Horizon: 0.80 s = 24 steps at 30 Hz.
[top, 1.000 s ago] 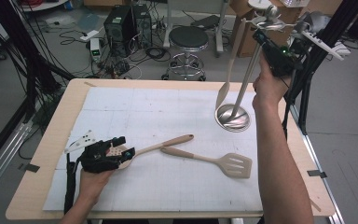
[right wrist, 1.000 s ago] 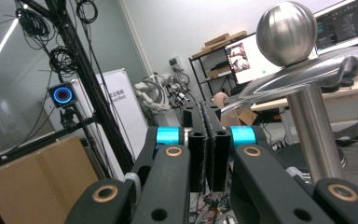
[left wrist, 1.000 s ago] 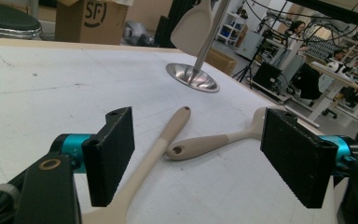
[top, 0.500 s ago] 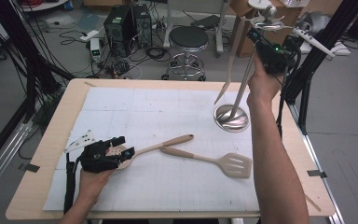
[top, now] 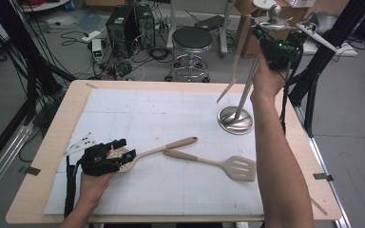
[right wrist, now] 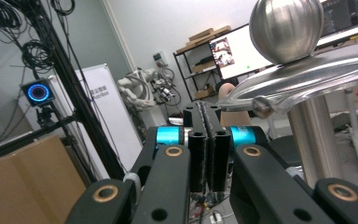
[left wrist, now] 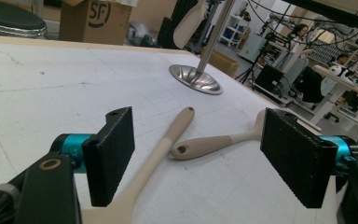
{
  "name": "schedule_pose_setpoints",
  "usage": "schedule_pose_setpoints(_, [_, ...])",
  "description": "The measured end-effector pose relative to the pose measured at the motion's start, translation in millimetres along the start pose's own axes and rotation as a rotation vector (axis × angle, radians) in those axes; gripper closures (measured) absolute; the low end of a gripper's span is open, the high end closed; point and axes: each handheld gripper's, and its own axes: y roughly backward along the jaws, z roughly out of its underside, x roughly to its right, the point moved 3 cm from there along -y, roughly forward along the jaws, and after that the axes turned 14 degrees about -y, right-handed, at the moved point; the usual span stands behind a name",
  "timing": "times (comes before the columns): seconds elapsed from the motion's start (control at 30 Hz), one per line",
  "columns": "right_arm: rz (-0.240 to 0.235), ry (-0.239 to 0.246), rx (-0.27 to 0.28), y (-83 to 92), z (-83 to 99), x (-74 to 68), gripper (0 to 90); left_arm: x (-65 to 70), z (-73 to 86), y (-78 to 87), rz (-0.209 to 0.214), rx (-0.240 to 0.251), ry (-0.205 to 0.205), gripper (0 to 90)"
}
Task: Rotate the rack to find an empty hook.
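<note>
The left tongs [top: 123, 156] lie low at the near left of the desk [top: 52, 142], resting on the white mat [top: 171, 118]. Their jaws stand wide apart, one on each side of the spoon [top: 159, 148], and the pads do not press on it. In the left gripper view the spoon [left wrist: 158, 154] runs up between the two black pads, its handle pointing far and right. Just beside that handle's end lies the turner [top: 218, 164], its slotted blade toward the near right and its handle end close to the spoon's, though I cannot tell whether they touch.

The right tongs [top: 266, 40] are held high at the far right, beside the top of the steel stand [top: 237, 118], whose round base sits on the mat's far right part. A pale utensil [top: 235, 66] hangs from the stand's top. In the right gripper view the right tongs [right wrist: 205, 140] are pressed together pad to pad with nothing between them, just left of the stand's post [right wrist: 314, 140] and below its ball [right wrist: 286, 28].
</note>
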Motion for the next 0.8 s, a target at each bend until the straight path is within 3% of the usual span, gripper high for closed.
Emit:
schedule_pose_setpoints(0.17, [0.022,0.015,-0.019,-2.7,0.0,2.0,89.7,1.1,-0.6,0.6,-0.002,0.001,-0.002,26.4])
schedule_pose_setpoints(0.37, [0.005,0.052,-0.028,7.7,3.3,0.0,89.7,1.7,-0.4,0.1,-0.002,-0.001,-0.003,26.4])
schedule_pose_setpoints(0.6, [0.018,0.017,-0.007,27.3,2.2,14.9,89.6,2.5,-0.6,0.5,-0.004,0.001,-0.002,26.5])
schedule_pose_setpoints(0.8, [0.038,0.001,0.036,41.8,-10.7,20.1,89.7,0.7,-0.4,1.8,-0.010,0.005,0.006,26.5])
